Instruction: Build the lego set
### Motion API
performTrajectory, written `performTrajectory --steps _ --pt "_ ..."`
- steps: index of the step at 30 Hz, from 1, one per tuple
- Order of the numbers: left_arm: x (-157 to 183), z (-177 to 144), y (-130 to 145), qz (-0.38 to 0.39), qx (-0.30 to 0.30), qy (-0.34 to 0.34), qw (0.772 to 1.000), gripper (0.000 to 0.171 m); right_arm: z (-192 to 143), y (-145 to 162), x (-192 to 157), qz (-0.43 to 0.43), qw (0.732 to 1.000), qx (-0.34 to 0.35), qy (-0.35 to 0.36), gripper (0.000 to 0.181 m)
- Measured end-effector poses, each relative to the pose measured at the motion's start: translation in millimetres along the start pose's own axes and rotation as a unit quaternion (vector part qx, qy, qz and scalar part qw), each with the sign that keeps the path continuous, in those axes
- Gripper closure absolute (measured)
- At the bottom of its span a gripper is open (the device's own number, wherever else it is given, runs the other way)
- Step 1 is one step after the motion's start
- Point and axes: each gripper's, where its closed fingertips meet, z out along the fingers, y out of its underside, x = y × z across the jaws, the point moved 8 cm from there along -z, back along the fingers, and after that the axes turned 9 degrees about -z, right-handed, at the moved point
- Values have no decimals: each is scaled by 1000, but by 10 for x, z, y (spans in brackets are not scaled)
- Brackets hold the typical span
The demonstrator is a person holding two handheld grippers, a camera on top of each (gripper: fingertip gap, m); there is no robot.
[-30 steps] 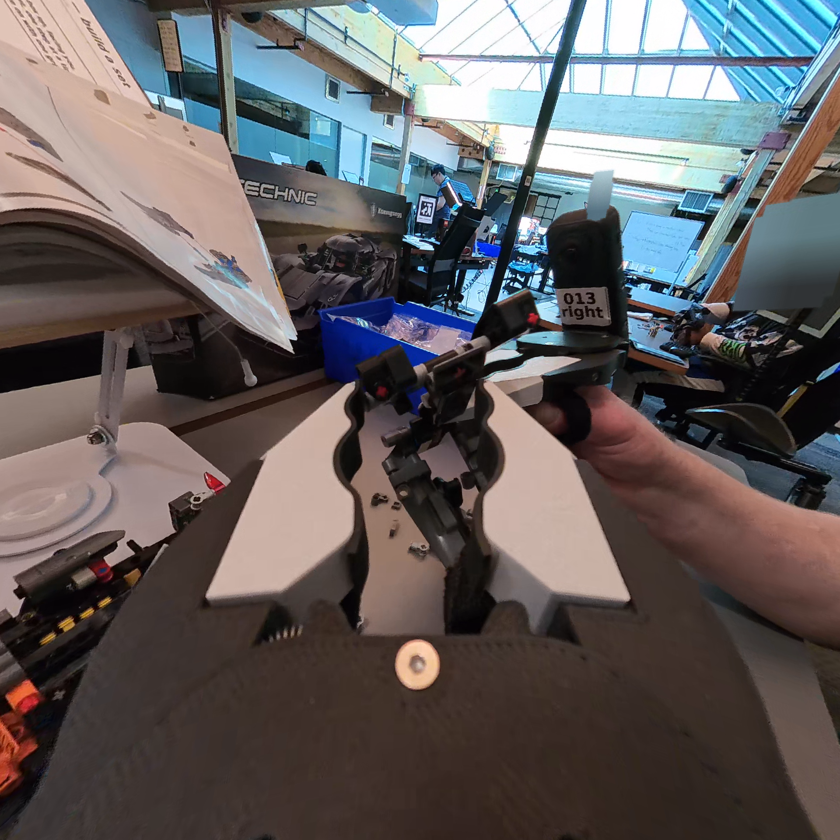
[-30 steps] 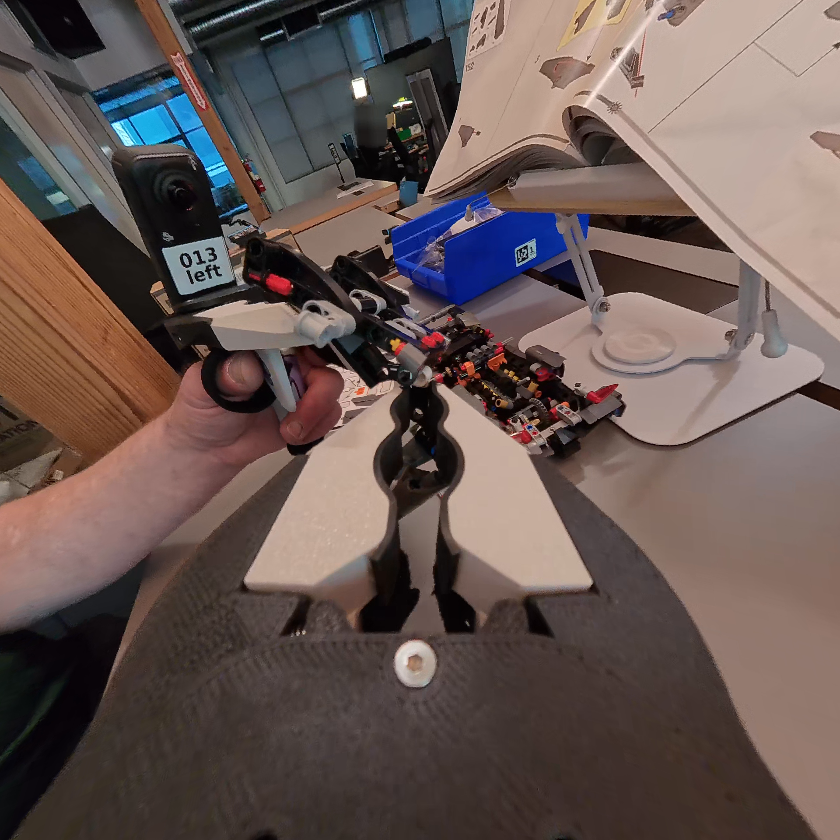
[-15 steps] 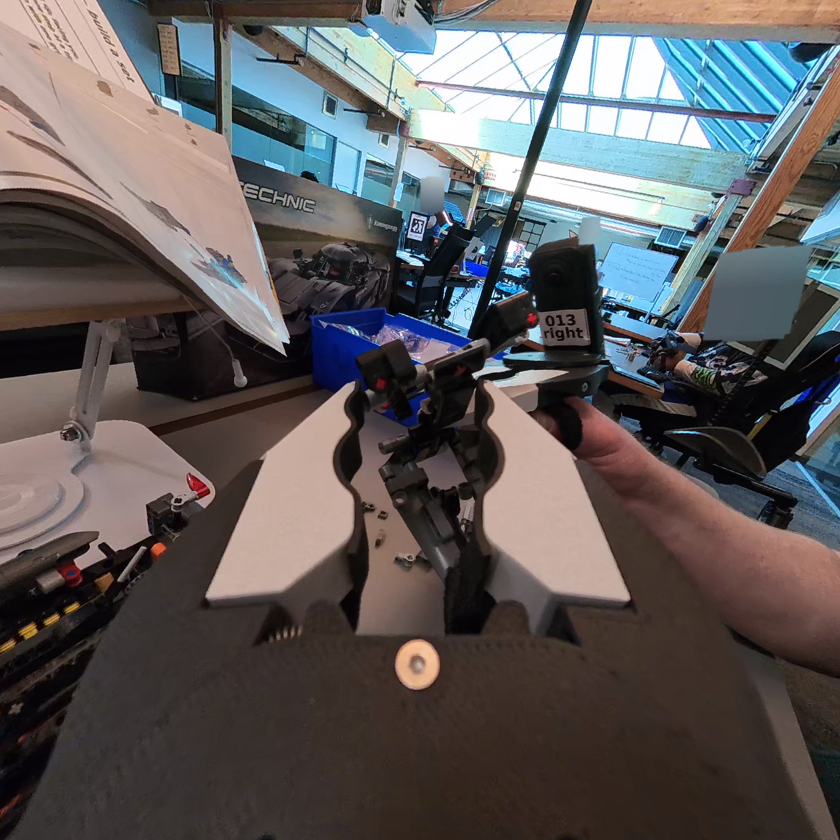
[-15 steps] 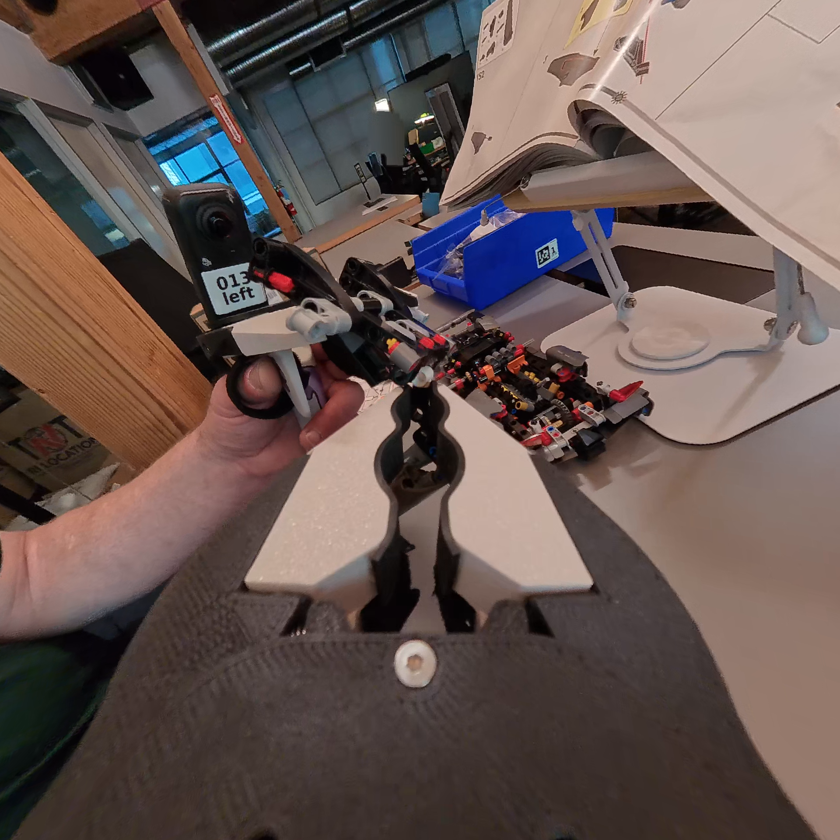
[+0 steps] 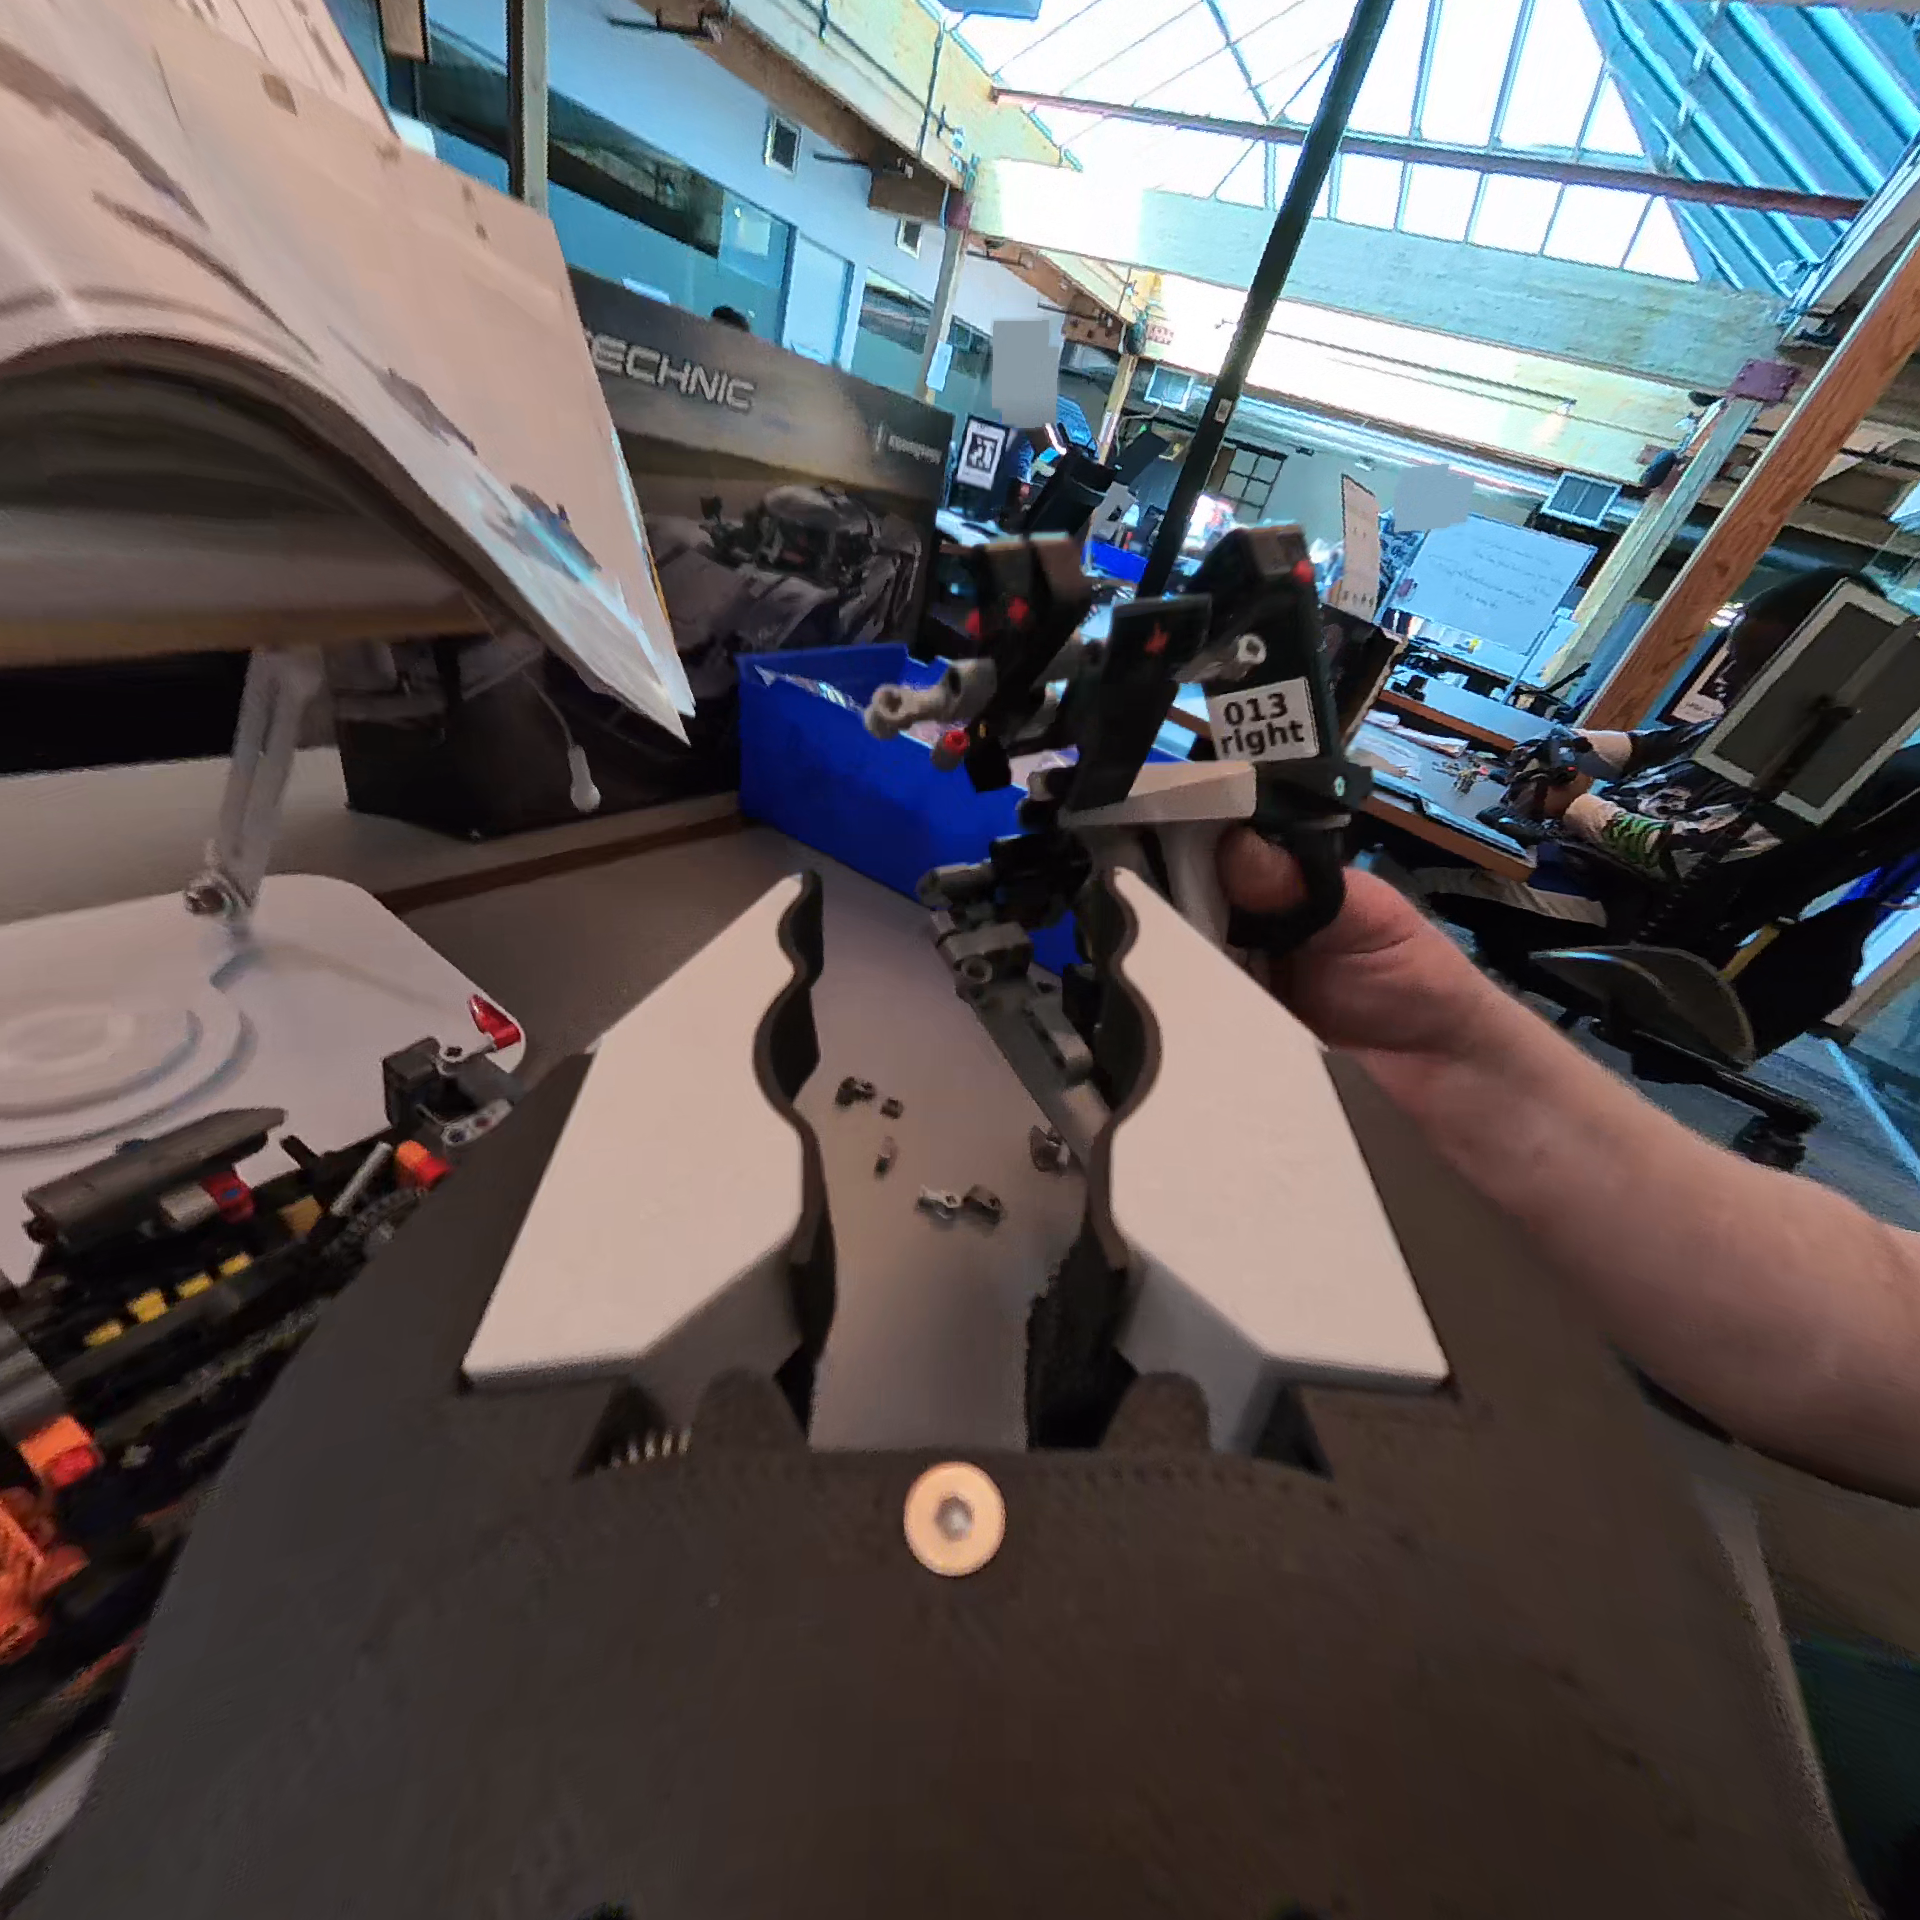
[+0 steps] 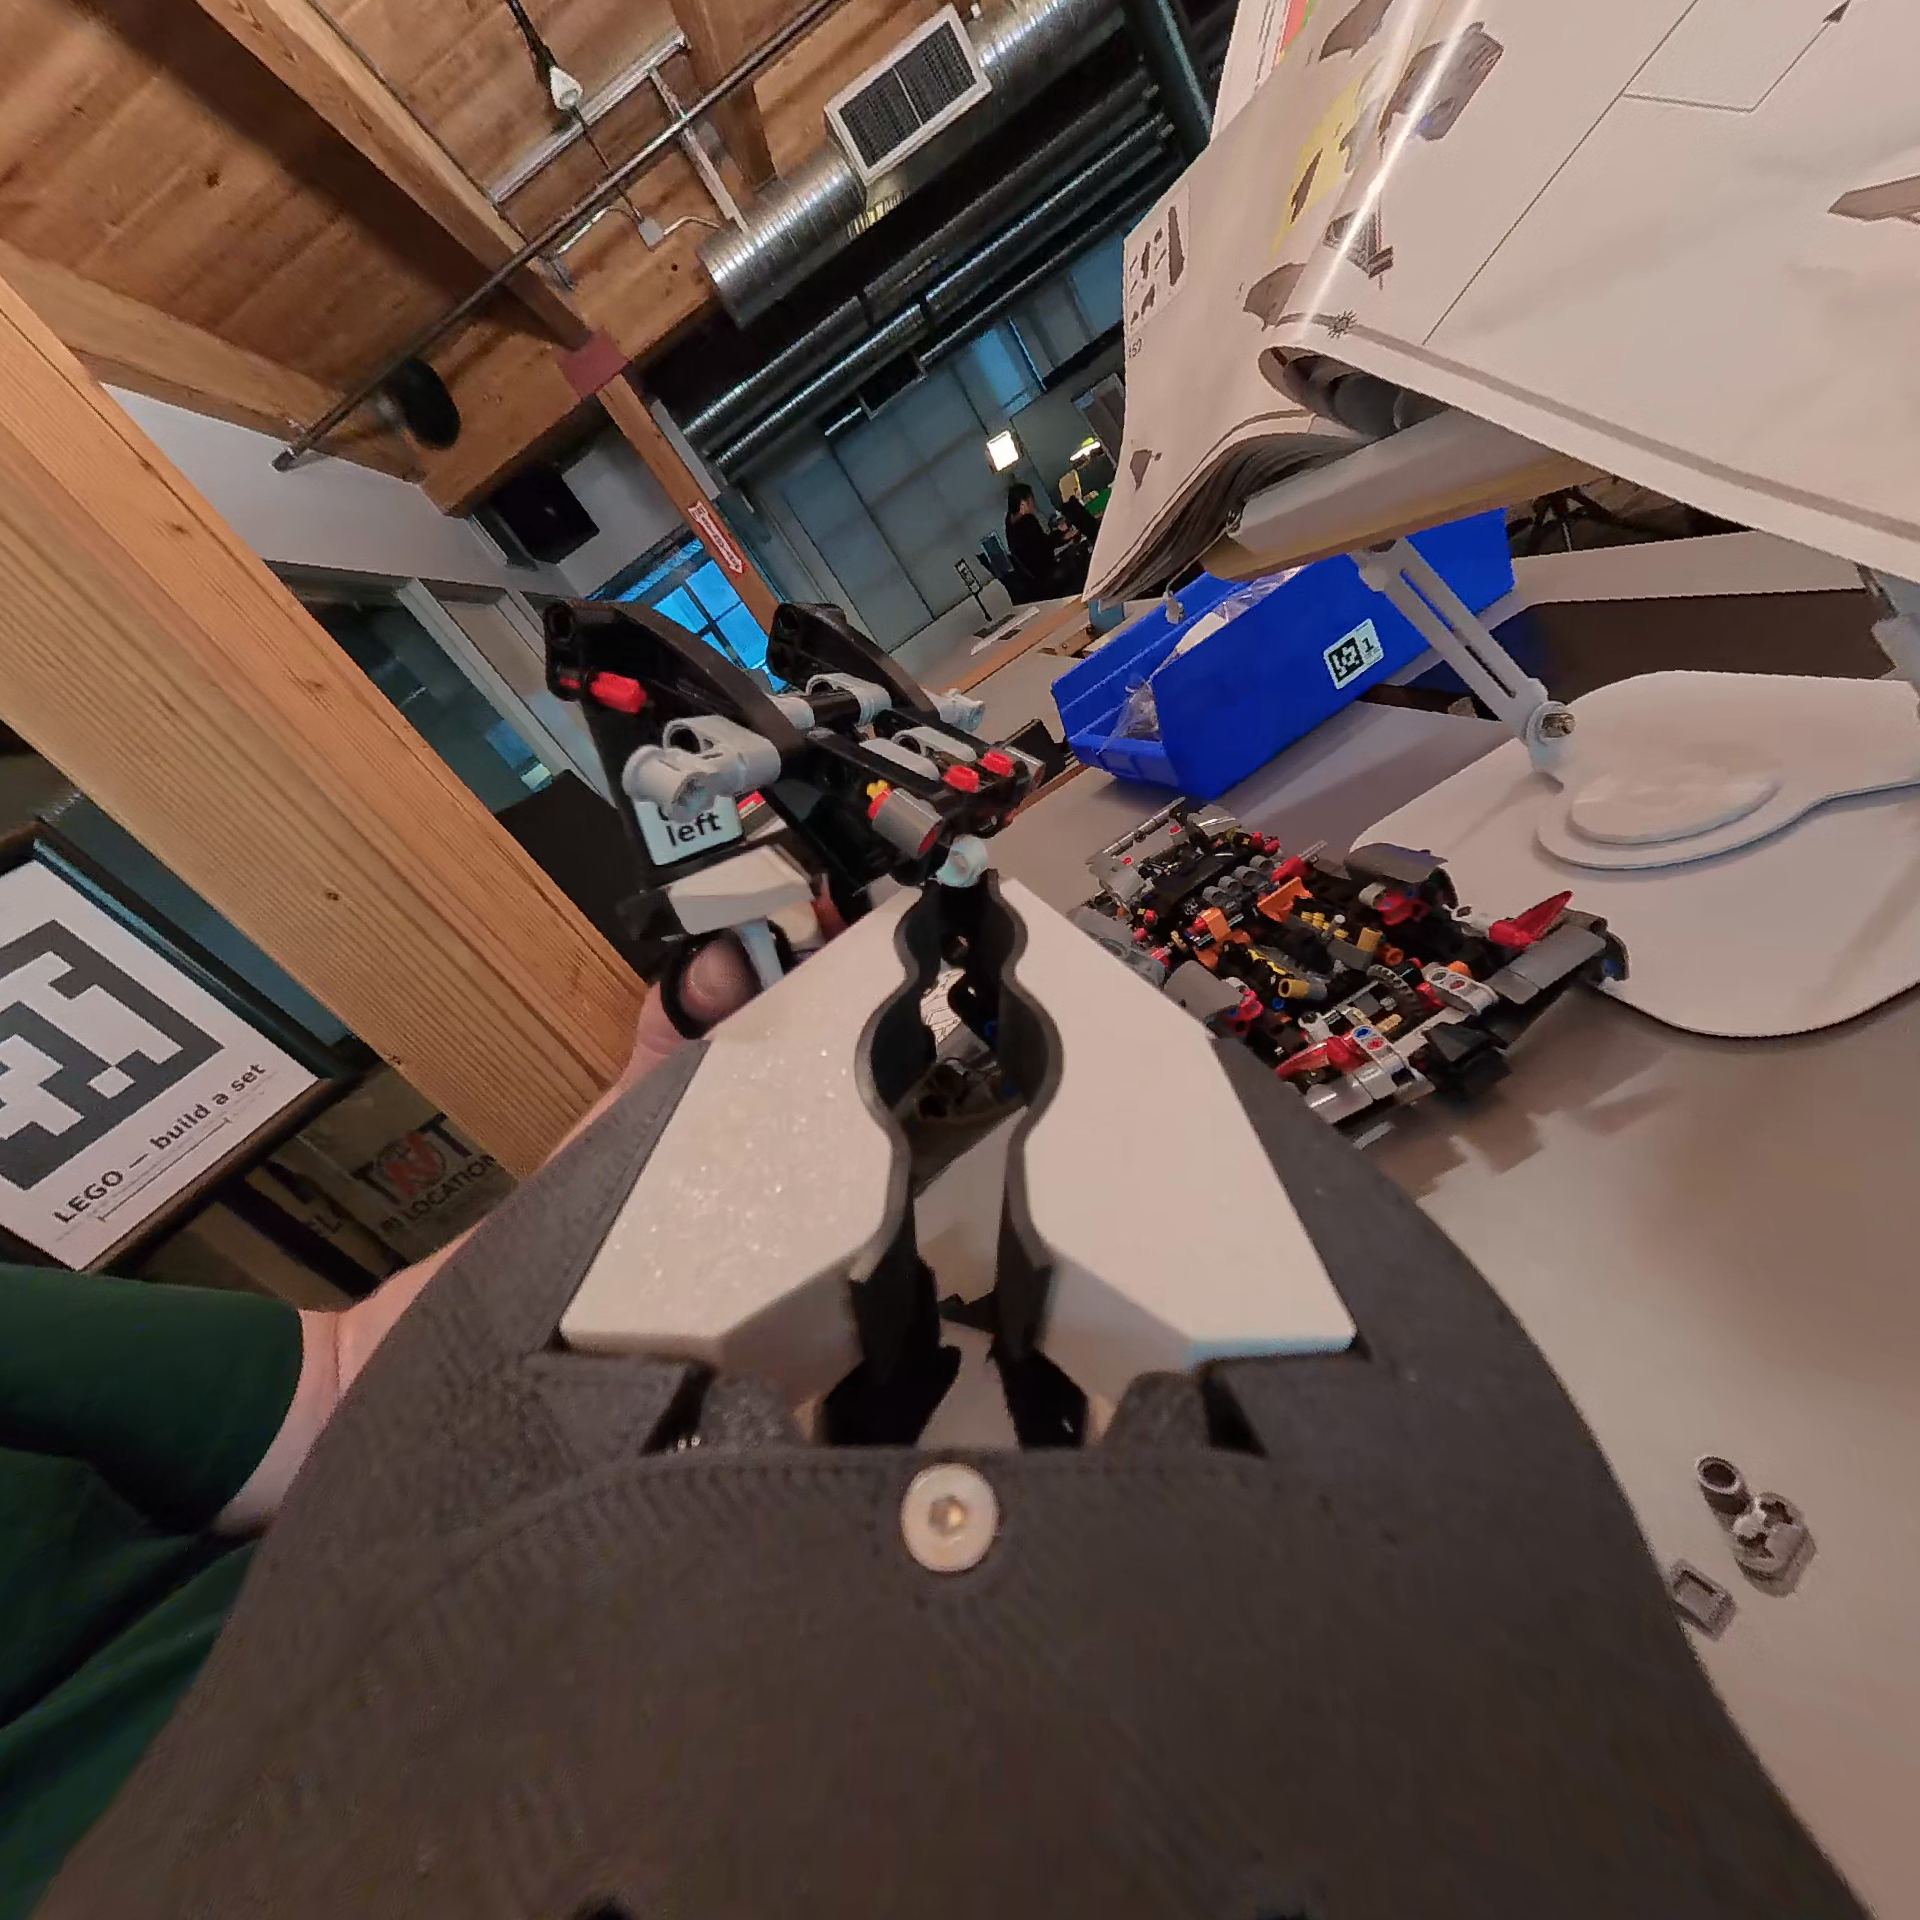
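Right wrist view has my right gripper (image 6: 961,914) clamped on the gangly sub-assembly (image 6: 831,748), left gripper (image 5: 961,935) apart; light but snappable, so I'd grab the beams.

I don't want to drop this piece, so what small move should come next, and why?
Probably close the left tongs on the grey beam: their jaws stand apart, the beam lies against one side, and only the right tongs clamp the sub-assembly.

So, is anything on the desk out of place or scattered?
Yes. A few small dark loose pieces lie scattered on the bare grey desk, outside the blue bin. Three more grey pieces sit apart beside the right tool. Nothing looks damaged.
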Motion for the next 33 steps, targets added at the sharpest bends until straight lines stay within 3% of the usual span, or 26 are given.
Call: performTrajectory --steps 6,13,21,33 --pt "-119 35 268 -97 -89 32 991 124 -20 -30 -12 -4 1000 15 -7 177" --pt "-103 64 406 -170 -110 83 976 138 -30 -56 -36 -17 1000 20 -7 177" --pt "-59 83 432 -191 -99 117 970 169 -32 -56 -31 -19 1000 22 -6 177" --pt "-51 37 417 -201 -72 98 972 171 -19 -45 -24 -7 999 42 -25 176"
